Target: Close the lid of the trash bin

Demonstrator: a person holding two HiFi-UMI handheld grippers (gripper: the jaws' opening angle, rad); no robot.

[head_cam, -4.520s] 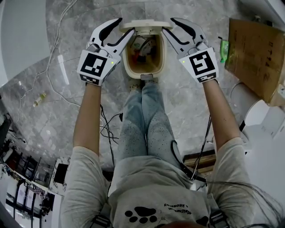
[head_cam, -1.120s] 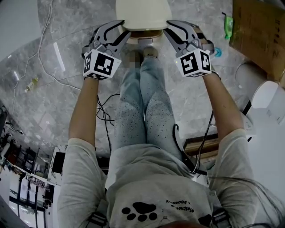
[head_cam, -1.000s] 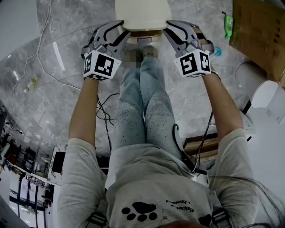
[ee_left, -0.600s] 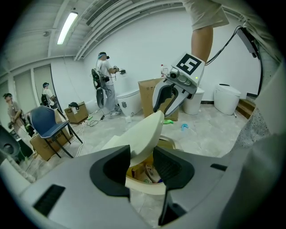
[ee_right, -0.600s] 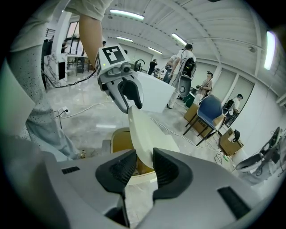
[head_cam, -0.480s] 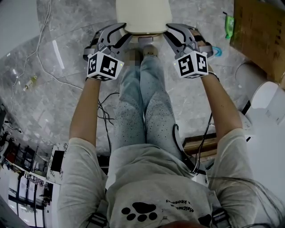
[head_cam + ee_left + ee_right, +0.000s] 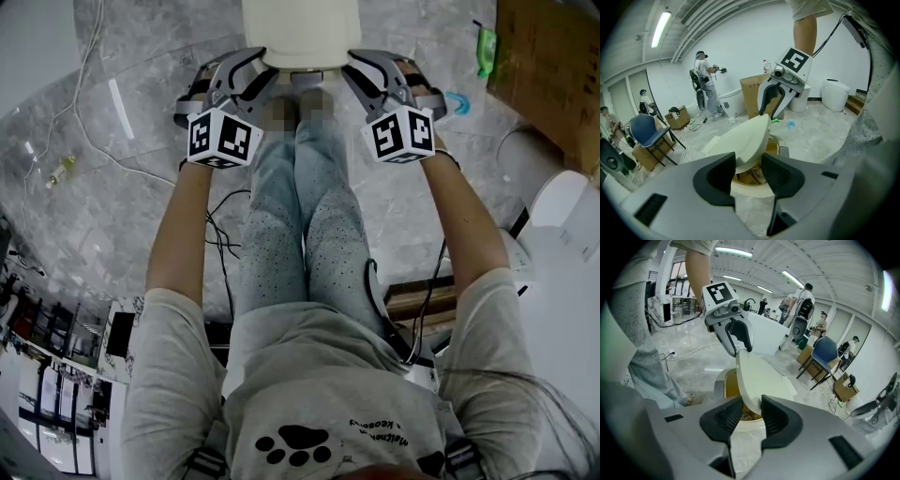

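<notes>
The cream lid [image 7: 300, 28] slopes low over the trash bin, hiding most of it in the head view. My left gripper [image 7: 258, 73] and right gripper [image 7: 361, 70] flank the lid's near corners. In the left gripper view the lid [image 7: 743, 140] hangs tilted above the bin's rim [image 7: 747, 190]. Its lower corner lies between my left gripper's [image 7: 749, 176] jaws, which have just been opening; a gap shows beside one pad. In the right gripper view the lid's edge [image 7: 761, 376] lies likewise between my right gripper's [image 7: 751, 416] jaws, which have also just been opening. Rubbish shows inside the bin [image 7: 719, 385].
The person's legs [image 7: 300, 187] stand right against the bin. A cardboard box [image 7: 553, 66] and white tubs [image 7: 562, 206] are at the right, white cables [image 7: 94, 84] on the floor at the left. A blue chair [image 7: 647, 131] and people [image 7: 705, 84] are farther back.
The lid stood upright with the bin's inside showing; now it slopes over the opening. Over the last second both grippers sank a little with it and their jaws spread.
</notes>
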